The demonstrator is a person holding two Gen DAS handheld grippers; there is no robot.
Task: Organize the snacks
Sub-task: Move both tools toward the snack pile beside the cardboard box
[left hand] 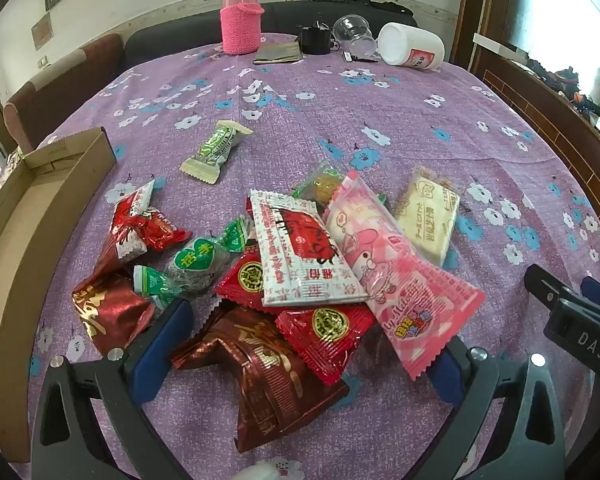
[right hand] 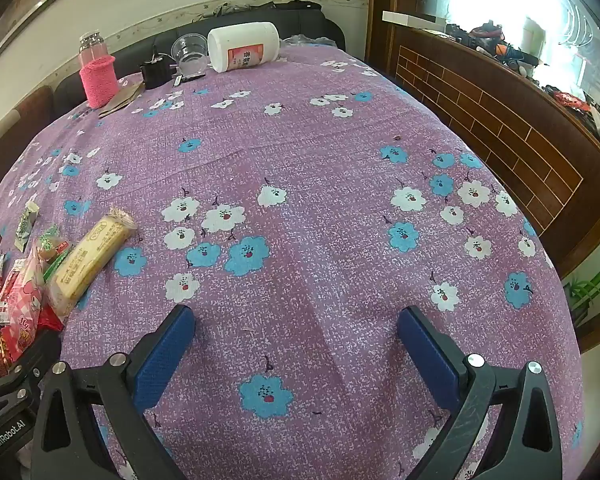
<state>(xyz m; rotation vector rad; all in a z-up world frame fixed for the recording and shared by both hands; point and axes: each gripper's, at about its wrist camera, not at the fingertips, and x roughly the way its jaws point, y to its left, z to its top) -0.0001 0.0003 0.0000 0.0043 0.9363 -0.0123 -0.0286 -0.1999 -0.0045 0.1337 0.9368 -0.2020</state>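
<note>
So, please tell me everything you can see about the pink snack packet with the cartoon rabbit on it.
The pink packet is a long, glossy plastic wrapper with crimped, zigzag-cut ends, a checked pattern and a white cartoon rabbit in a pink hood. It is sealed and lies flat, diagonally, on top of the snack pile. It overlaps a white-and-red packet and a red one. Its near end lies beside the open left gripper's right finger.
</note>
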